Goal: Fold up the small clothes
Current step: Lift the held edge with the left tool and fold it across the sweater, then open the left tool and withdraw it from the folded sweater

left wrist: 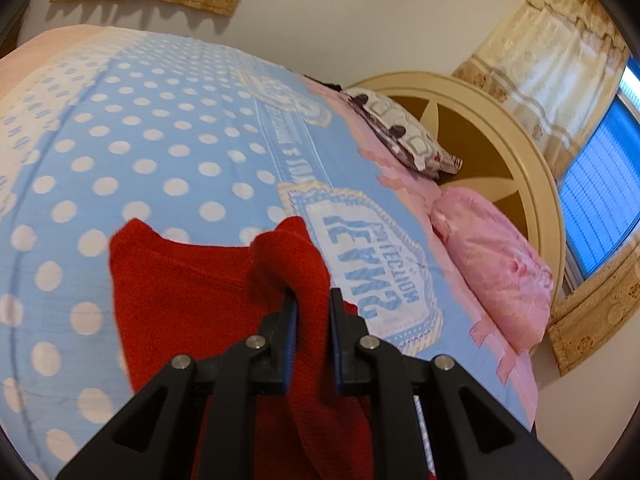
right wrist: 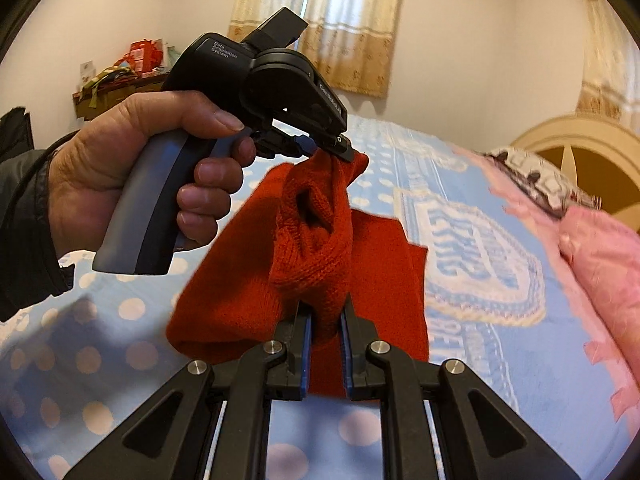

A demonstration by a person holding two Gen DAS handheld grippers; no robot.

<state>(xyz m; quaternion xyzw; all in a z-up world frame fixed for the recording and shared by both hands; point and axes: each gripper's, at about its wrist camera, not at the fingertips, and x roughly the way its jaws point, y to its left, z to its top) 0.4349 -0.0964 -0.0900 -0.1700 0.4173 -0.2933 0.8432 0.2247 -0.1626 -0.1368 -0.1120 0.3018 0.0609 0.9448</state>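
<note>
A small red knitted garment (right wrist: 224, 292) hangs in the air above the bed, held at two places on its top edge. My right gripper (right wrist: 326, 306) is shut on a bunched fold of it close to the camera. My left gripper (right wrist: 326, 150), held by a person's hand (right wrist: 120, 168), pinches another corner farther off. In the left wrist view the left gripper (left wrist: 314, 298) is shut on a thick red fold, and the rest of the red garment (left wrist: 184, 300) drapes down and to the left over the blue polka-dot bedspread (left wrist: 140, 152).
The bed carries a pink pillow (left wrist: 496, 264) and a patterned pillow (left wrist: 404, 132) against a round cream headboard (left wrist: 516, 148). A window with blue blinds (left wrist: 600, 196) and curtains lies beyond. A cluttered shelf (right wrist: 120, 76) stands by the far wall.
</note>
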